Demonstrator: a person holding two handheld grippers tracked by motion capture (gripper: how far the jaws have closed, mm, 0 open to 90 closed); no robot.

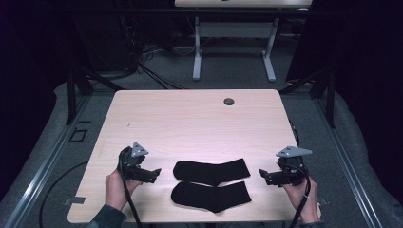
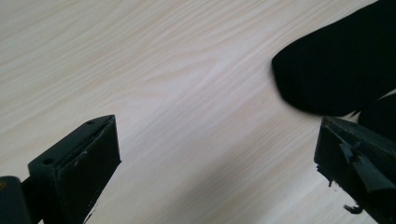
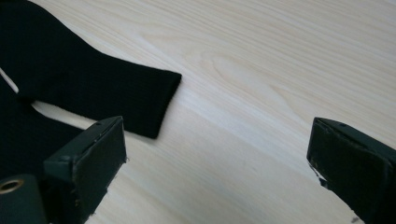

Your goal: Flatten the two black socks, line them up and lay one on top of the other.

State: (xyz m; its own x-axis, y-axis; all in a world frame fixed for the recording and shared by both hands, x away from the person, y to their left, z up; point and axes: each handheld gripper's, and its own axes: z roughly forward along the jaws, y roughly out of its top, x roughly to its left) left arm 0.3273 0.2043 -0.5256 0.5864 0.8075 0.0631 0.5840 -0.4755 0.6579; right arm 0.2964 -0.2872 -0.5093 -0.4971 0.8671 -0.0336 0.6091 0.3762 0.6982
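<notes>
- Two black socks: far sock [image 1: 211, 171] and near sock [image 1: 211, 195], flat and parallel near the front edge of the desk [image 1: 190, 118], toes left.
- Left gripper [image 1: 154, 175]: jaws wide, empty, beside the toes.
- Right gripper [image 1: 263, 175]: jaws wide, empty, beside the cuffs.
- Step, judged: socks laid out, grippers clear.
- Next: approach and pinch a sock.

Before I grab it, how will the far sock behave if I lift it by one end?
Likely floppy: the far sock lies flat and thin on the table, so it should drape. Probably light. Its matte knit looks unlikely to slip.
</notes>
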